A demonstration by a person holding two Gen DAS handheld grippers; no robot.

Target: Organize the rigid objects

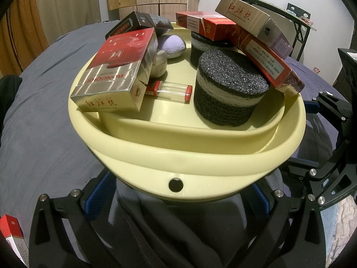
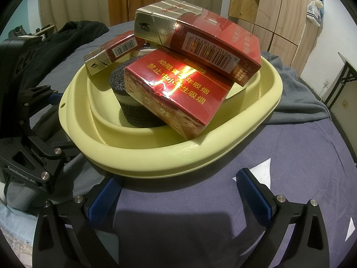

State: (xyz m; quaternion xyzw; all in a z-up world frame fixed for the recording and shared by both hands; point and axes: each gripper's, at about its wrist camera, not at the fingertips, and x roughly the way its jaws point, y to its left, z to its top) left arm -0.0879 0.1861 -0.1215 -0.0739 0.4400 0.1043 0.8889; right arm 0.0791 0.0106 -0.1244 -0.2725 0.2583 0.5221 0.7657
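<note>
Nearest the left wrist camera, the left gripper (image 1: 178, 198) has its blue-padded fingers spread wide, one on each side of the near rim of the pale yellow basin (image 1: 200, 165), whose lip with a small round hole hangs over the gap between them; nothing is clamped. Inside the basin, a silver-and-red cigarette pack (image 1: 113, 71) overhangs the rim at 9 o'clock, a clear tube with red caps (image 1: 171, 90) lies flat on the floor at centre, and a dark foam cylinder (image 1: 229, 93) stands at 3 o'clock with a second one behind it. Red packs (image 1: 265, 60) lean across the foam and jut past the rim at 2 o'clock. In the right wrist view, the right gripper (image 2: 180, 196) also stands open, its pads just short of the basin's edge, with bare purple bedsheet (image 2: 200, 212) between them. A red carton (image 2: 176, 96) pokes over the rim at 6 o'clock. The bed lies free to the right; a dark garment (image 2: 67, 38) crowds 10 o'clock.
</note>
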